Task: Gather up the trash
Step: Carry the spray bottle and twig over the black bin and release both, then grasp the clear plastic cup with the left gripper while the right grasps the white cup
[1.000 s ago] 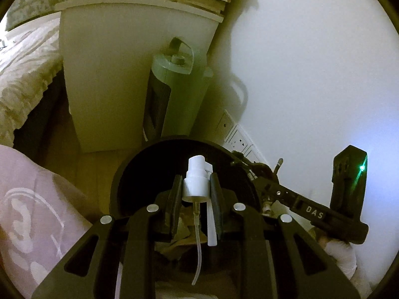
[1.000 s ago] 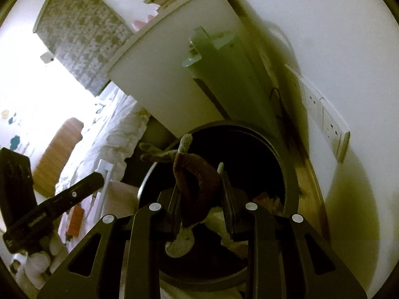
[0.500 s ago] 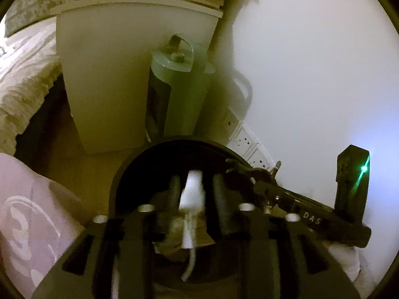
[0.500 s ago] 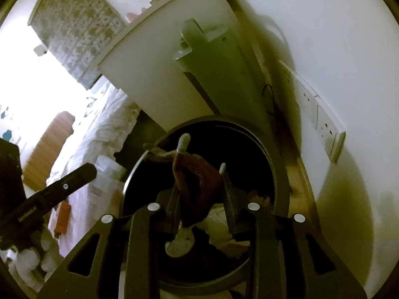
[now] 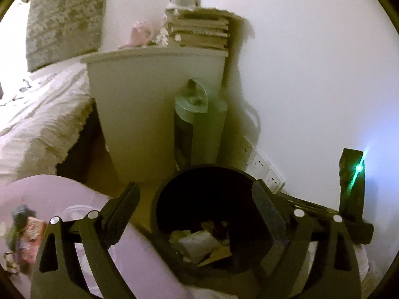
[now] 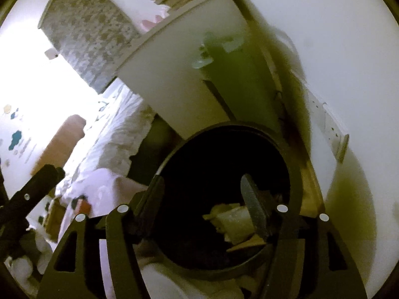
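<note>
The white wall (image 5: 311, 74) fills the right of both wrist views, with a bed (image 5: 37, 114) off to the left; against the wall stands a pale bedside cabinet (image 5: 139, 114) carrying a stack of books (image 5: 199, 31), and a green canister (image 5: 199, 132) sits between cabinet and wall. Just in front of it is the black bin (image 5: 207, 174) — the place the trash goes; inside lie pale crumpled paper (image 5: 197, 243) and darker scraps, the paper also showing in the right view (image 6: 234, 221).

The left gripper (image 5: 197, 206) hangs over the bin mouth, its jaws opening wide with nothing between them; the right gripper (image 6: 204, 194) does the same from the other side, jaws opening and empty, one finger (image 6: 254, 206) over the bin interior. Both point down and forward into the bin, so the dropped trash lies below and ahead of the jaws; neither is clearly nearer. A further piece — colourful litter (image 5: 27, 226) at the left view's low left edge — seems closer to the left hand, though it is too blurred to name.
</note>
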{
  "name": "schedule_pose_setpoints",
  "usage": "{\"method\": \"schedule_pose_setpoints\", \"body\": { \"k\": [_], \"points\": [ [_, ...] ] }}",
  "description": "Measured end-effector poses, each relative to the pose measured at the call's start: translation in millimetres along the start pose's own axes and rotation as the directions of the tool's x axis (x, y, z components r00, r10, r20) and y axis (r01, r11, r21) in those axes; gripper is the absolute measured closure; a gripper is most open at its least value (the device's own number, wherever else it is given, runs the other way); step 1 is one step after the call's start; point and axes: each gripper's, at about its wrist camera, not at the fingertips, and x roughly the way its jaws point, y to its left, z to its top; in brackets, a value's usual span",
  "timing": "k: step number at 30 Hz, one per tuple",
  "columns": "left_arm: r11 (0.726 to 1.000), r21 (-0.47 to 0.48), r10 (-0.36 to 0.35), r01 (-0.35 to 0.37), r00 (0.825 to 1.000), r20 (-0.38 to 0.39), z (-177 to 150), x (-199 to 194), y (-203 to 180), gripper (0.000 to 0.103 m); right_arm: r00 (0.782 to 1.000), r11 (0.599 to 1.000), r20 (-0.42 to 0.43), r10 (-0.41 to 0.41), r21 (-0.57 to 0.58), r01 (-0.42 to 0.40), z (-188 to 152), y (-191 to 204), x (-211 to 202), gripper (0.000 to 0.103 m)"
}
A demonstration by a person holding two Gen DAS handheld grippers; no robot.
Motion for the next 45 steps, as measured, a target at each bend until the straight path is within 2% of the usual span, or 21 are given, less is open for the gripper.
{"method": "schedule_pose_setpoints", "body": {
  "k": [6, 10, 12, 14, 16, 21, 24, 25, 28, 31, 34, 36, 37, 40, 45],
  "points": [
    [0.996, -0.01, 0.088, -0.087, 0.996, 0.035, -6, -38, 20, 0.012, 0.999, 0.998, -0.024, 0.035, -0.057, -0.036, -7, 39, 1, 0.038],
    [0.99, -0.048, 0.134, -0.131, 0.99, 0.053, -13, -61, 44, 0.012, 0.997, 0.992, -0.048, 0.057, -0.113, -0.062, -11, 72, 7, 0.038],
    [0.986, -0.065, 0.156, -0.152, 0.986, 0.059, -17, -70, 56, 0.008, 0.996, 0.988, -0.059, 0.066, -0.137, -0.074, -14, 88, 11, 0.038],
    [0.98, -0.088, 0.183, -0.177, 0.981, 0.061, -24, -79, 70, 0.008, 0.994, 0.982, -0.075, 0.078, -0.169, -0.089, -18, 107, 16, 0.038],
    [0.974, -0.115, 0.204, -0.197, 0.978, 0.052, -33, -86, 86, 0.008, 0.991, 0.974, -0.094, 0.091, -0.201, -0.108, -23, 128, 23, 0.034],
    [0.945, -0.192, 0.273, -0.264, 0.962, 0.021, -61, -104, 133, 0.008, 0.981, 0.947, -0.153, 0.122, -0.278, -0.161, -38, 179, 45, 0.033],
    [0.912, -0.251, 0.331, -0.324, 0.943, -0.013, -83, -115, 169, 0.008, 0.969, 0.919, -0.2, 0.143, -0.336, -0.205, -48, 218, 61, 0.033],
    [0.894, -0.273, 0.361, -0.356, 0.932, -0.033, -92, -118, 185, 0.008, 0.965, 0.909, -0.213, 0.152, -0.354, -0.221, -51, 230, 65, 0.033],
    [0.841, -0.339, 0.417, -0.42, 0.905, -0.086, -115, -129, 227, 0.008, 0.948, 0.86, -0.266, 0.177, -0.426, -0.281, -62, 278, 82, 0.033],
    [0.788, -0.392, 0.457, -0.474, 0.878, -0.143, -136, -137, 267, 0.008, 0.935, 0.809, -0.304, 0.183, -0.494, -0.319, -69, 317, 98, 0.029],
    [0.761, -0.426, 0.462, -0.49, 0.869, -0.175, -152, -142, 298, 0.009, 0.921, 0.747, -0.345, 0.179, -0.562, -0.356, -79, 358, 117, 0.029],
    [0.759, -0.439, 0.439, -0.48, 0.876, -0.199, -160, -142, 316, 0.03, 0.912, 0.699, -0.373, 0.171, -0.606, -0.379, -87, 385, 132, 0.029],
    [0.761, -0.444, 0.427, -0.474, 0.88, -0.208, -162, -141, 322, 0.032, 0.908, 0.678, -0.387, 0.163, -0.624, -0.388, -92, 395, 138, 0.029],
    [0.767, -0.427, 0.422, -0.479, 0.878, -0.228, -167, -135, 334, 0.033, 0.891, 0.596, -0.433, 0.135, -0.683, -0.422, -112, 429, 163, 0.029],
    [0.79, -0.4, 0.389, -0.465, 0.884, -0.259, -173, -120, 346, 0.034, 0.873, 0.513, -0.483, 0.072, -0.732, -0.447, -140, 465, 204, 0.029]
  ]
}}
